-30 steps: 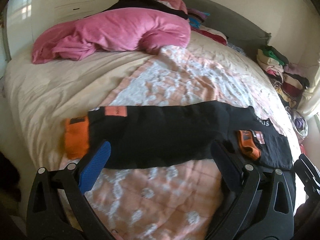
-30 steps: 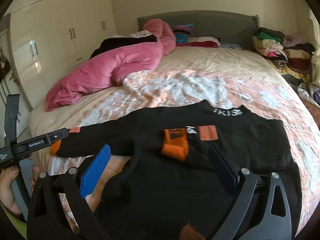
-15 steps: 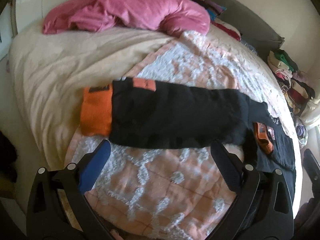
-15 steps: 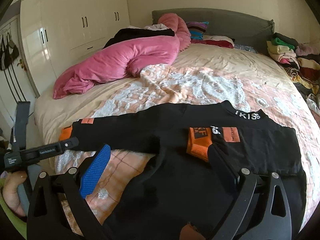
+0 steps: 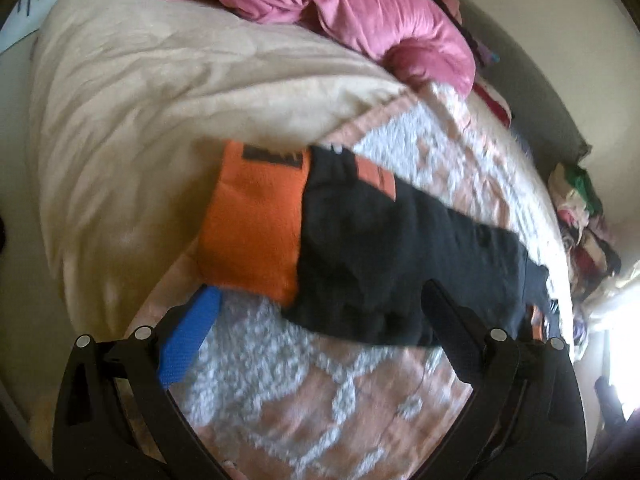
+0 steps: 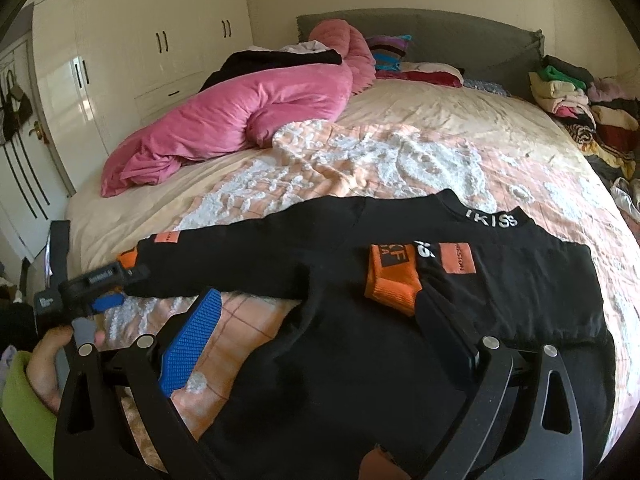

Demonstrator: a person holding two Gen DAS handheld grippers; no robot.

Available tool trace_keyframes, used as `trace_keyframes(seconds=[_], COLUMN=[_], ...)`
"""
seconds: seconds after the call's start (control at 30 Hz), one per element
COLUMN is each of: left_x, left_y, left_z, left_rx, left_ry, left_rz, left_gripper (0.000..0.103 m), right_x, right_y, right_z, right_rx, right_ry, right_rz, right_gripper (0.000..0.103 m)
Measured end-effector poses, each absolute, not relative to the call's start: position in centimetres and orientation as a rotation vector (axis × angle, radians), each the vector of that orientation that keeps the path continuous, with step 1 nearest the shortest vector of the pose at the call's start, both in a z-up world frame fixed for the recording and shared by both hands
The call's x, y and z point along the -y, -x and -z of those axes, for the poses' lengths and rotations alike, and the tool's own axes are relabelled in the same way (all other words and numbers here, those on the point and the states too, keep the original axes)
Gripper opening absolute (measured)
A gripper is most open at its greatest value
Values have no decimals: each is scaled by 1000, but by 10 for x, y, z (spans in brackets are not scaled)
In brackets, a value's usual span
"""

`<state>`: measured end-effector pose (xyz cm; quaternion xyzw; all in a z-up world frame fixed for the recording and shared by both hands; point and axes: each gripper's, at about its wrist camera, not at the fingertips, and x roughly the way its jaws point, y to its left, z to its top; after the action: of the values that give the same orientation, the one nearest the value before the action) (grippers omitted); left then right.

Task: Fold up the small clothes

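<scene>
At the far left of the right wrist view, the person's hand (image 6: 48, 364) holds the left gripper (image 5: 316, 308), which is wide open and empty, with its blue pad just beside the orange cuff (image 5: 256, 228) of the outstretched sleeve (image 6: 248, 256). The black sweatshirt (image 6: 400, 340) lies flat on the peach and white blanket (image 6: 360, 160), with the other sleeve already folded across the chest so its orange cuff (image 6: 390, 280) rests near the collar. To the right, the right gripper (image 6: 316, 332) hangs open above the body, holding nothing. The garment looks soft, light and limp; probably the ribbed cuff is the firmest place to pinch, because it is thicker than the sleeve
</scene>
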<state>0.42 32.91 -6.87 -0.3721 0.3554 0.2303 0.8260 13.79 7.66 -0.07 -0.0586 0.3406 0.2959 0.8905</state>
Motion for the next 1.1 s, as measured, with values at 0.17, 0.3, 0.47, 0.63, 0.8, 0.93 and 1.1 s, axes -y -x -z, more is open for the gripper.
trace_keyframes(seconds=[0.17, 0.3, 0.47, 0.63, 0.8, 0.93, 1.1], left_x=[-337, -347, -336, -316, -293, -276, -252], left_y=[-10, -6, -4, -9, -18, -32, -48], left_z=[66, 62, 34, -2, -34, -57, -79], left_rx=[-720, -670, -603, -540, -499, -477, -461], left_ry=[774, 802, 739, 672, 620, 581, 541], left_rz=[-517, -500, -446, -380, -301, -259, -197], left_gripper=[55, 11, 7, 6, 6, 5, 5], right_x=[-67, -64, -60, -49, -30, -9, 9], right_y=[-144, -143, -141, -139, -140, -143, -144], right_z=[8, 13, 15, 11, 7, 3, 0], right_rx=[-726, -747, -746, -733, -718, -705, -694], right_ry=[94, 84, 76, 55, 21, -22, -58], right_rz=[-600, -605, -608, -597, -568, -534, -505], right_gripper=[97, 97, 97, 97, 97, 97, 97])
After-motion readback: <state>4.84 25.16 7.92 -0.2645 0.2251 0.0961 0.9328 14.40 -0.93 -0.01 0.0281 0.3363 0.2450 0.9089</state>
